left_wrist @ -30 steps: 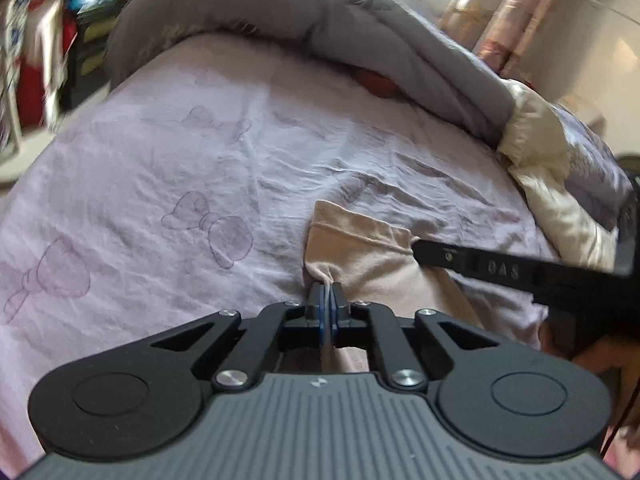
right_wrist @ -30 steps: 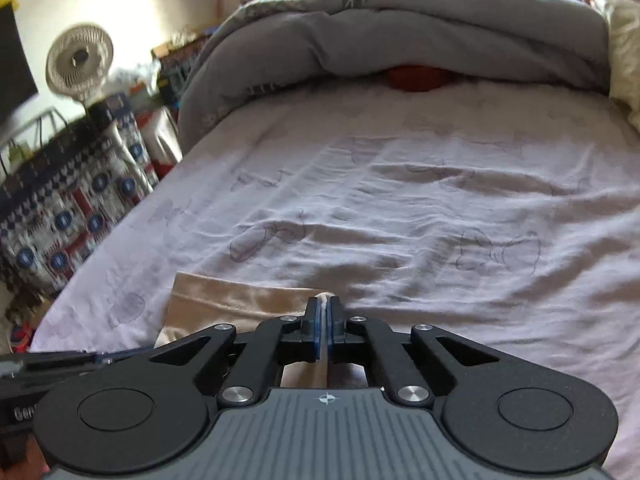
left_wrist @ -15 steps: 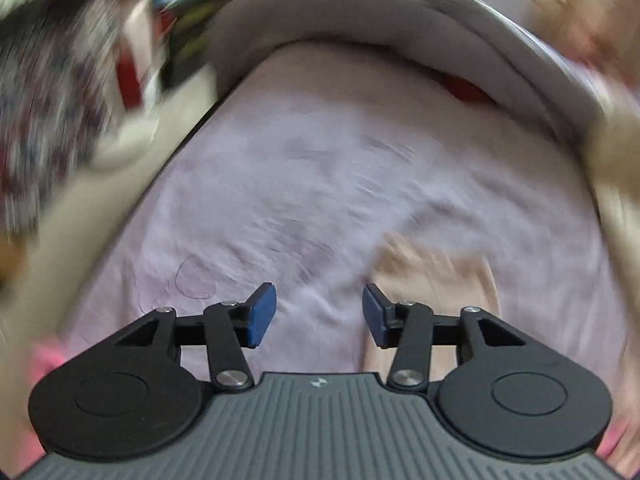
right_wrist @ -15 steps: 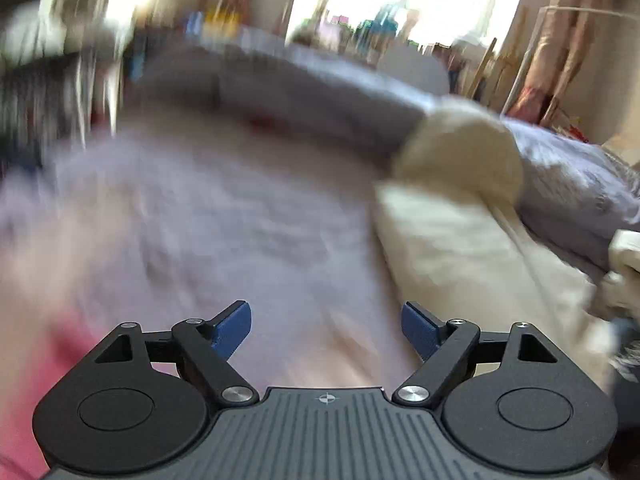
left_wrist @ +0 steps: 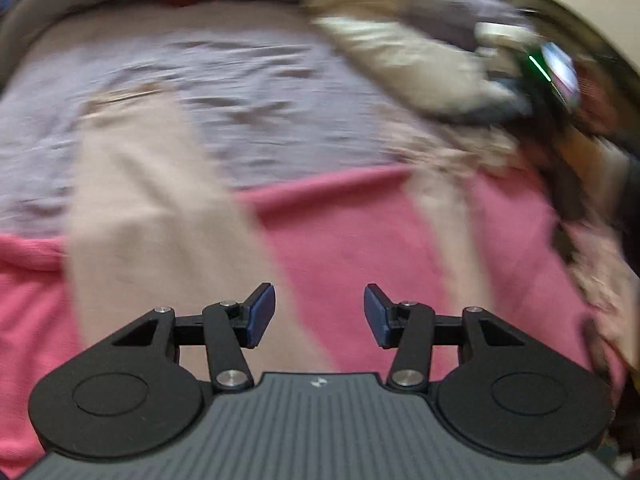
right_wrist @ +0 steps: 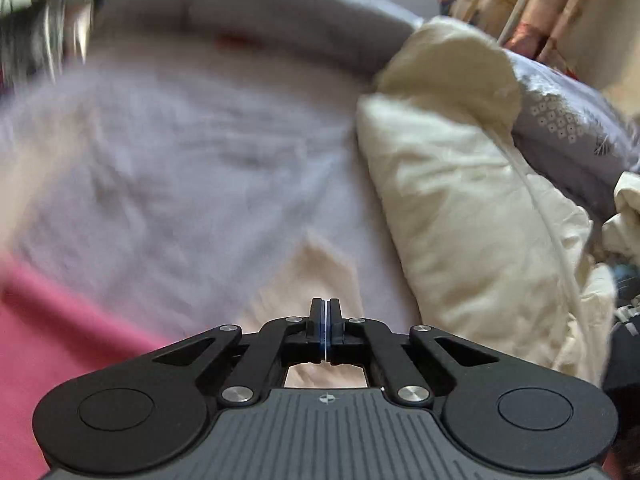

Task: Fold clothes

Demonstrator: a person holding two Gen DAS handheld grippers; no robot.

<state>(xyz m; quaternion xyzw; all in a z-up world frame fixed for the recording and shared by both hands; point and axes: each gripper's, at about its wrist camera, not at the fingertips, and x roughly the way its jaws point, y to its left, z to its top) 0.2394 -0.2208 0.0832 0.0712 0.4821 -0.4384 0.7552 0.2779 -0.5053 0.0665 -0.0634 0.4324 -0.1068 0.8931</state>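
A bed [left_wrist: 248, 60] with a pale lilac sheet fills both blurred views. A grey duvet [right_wrist: 248, 20] is heaped at its far end and a cream quilt [right_wrist: 460, 184] along the right side. A pink cloth [left_wrist: 340, 240] lies near, with a beige garment [left_wrist: 140, 200] spread across it and the sheet. Left gripper [left_wrist: 319, 316] – jaws apart, opening, nothing between. Right gripper [right_wrist: 325, 328] – jaws together over beige fabric; any grip cannot be told.

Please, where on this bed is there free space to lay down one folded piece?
Free: the lilac sheet, between the grey duvet at the far end, the cream quilt on the right and the pink cloth near you. Crowded: the near part, where the beige garment lies over the pink cloth.
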